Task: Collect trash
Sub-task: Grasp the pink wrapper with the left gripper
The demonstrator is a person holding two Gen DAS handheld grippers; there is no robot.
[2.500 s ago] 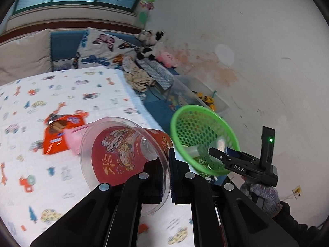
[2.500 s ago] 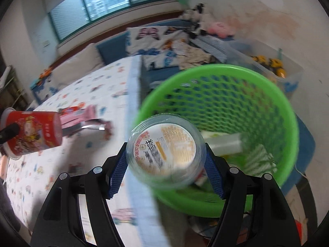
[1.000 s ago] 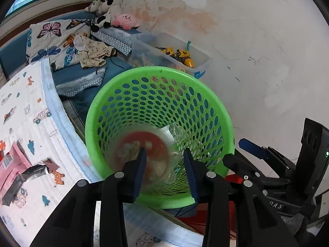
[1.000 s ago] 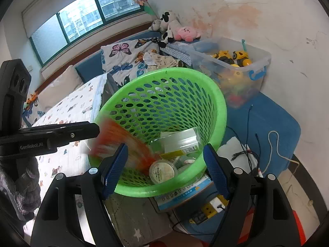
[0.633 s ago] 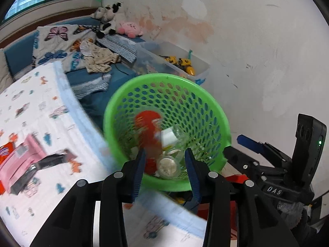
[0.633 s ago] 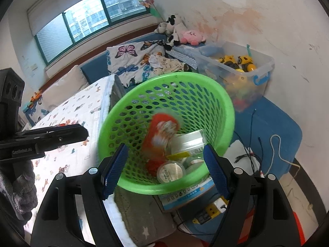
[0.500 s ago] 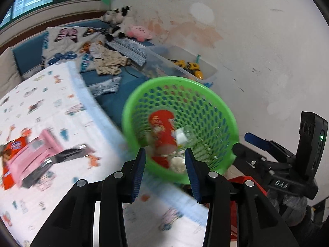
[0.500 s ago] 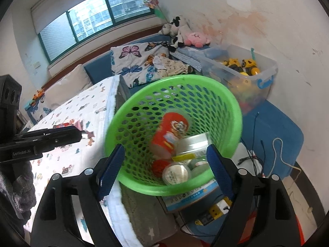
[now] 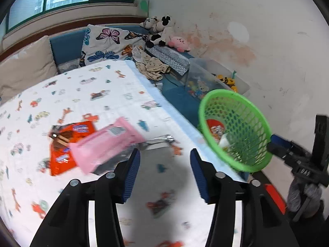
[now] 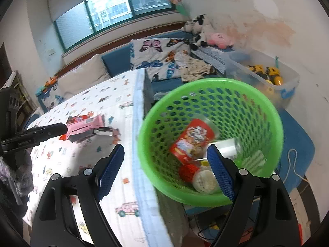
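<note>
A green mesh basket stands beside the bed and holds a red cup, a round lidded tub and other trash. It also shows in the left wrist view. My right gripper is open and empty over the basket's near rim. My left gripper is open and empty above the bed sheet. Just ahead of it lie a pink packet, an orange-red wrapper and a silver wrapper.
A clear toy box stands against the wall behind the basket. Pillows, clothes and soft toys lie at the head of the bed. Cables and a blue mat are on the floor.
Both grippers let their cups fall into the basket and opened. The left gripper swung left, from over the basket to over the bed and its wrappers. The right gripper stayed by the basket.
</note>
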